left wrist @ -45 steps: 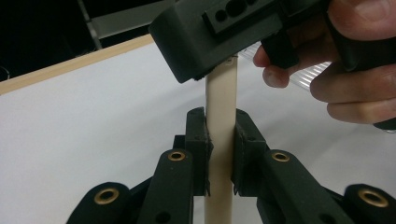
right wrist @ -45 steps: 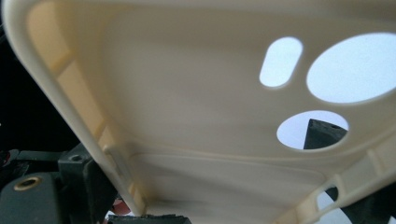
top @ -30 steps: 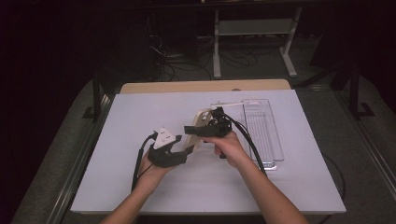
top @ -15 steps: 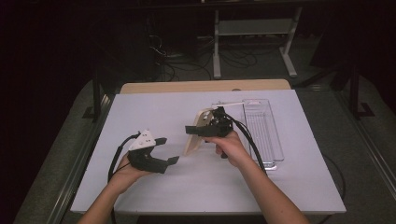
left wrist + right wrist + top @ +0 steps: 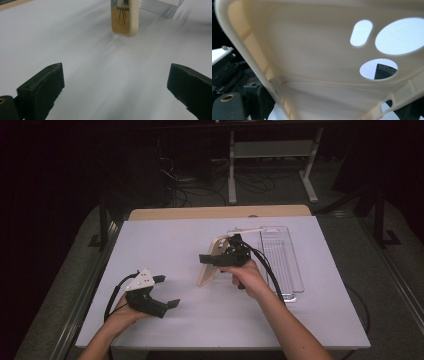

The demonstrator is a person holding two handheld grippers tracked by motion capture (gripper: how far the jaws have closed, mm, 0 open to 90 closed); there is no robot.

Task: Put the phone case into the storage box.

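While clamped upright: cream phone case (image 5: pixel 312 75), cutouts.

1. The white rectangular table (image 5: pixel 175 240) stands in the middle; a pale metal rack (image 5: pixel 270 150) stands behind it on the floor.
2. The clear plastic ribbed tray (image 5: pixel 287 265) lies on the table's right half.
3. The cream plastic phone case (image 5: pixel 209 270), held in the right gripper (image 5: pixel 220 257), stands just left of the tray, its lower end on the table.
4. The left gripper (image 5: pixel 167 292) sits near the front left, well apart from the case.
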